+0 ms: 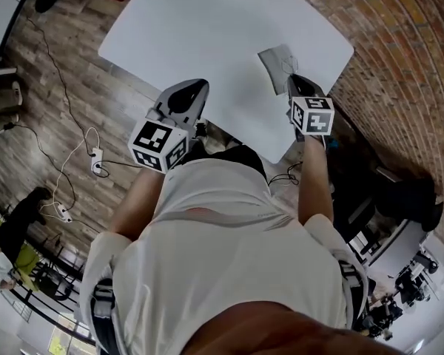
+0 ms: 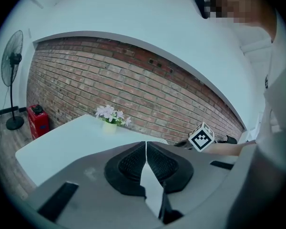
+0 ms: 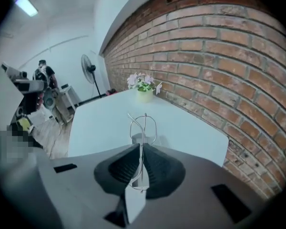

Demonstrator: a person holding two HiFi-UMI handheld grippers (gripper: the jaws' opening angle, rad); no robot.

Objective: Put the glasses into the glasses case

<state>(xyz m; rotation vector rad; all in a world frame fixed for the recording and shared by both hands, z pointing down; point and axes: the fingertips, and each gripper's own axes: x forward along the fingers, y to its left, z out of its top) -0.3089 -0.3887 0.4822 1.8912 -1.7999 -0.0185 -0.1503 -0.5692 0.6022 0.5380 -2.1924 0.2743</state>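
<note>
Thin wire-framed glasses stick out in front of my right gripper, which is shut on them by their frame. Just beyond the lenses a grey glasses case lies on the white table. In the head view the case sits near the table's right edge, with the right gripper right behind it. My left gripper is shut with nothing between its pads. It hovers over the table's near edge, well left of the case.
A small pot of pale flowers stands at the table's far end. A brick wall runs close along the table's right side. A standing fan and a red box are on the wooden floor, and cables lie near the person's left.
</note>
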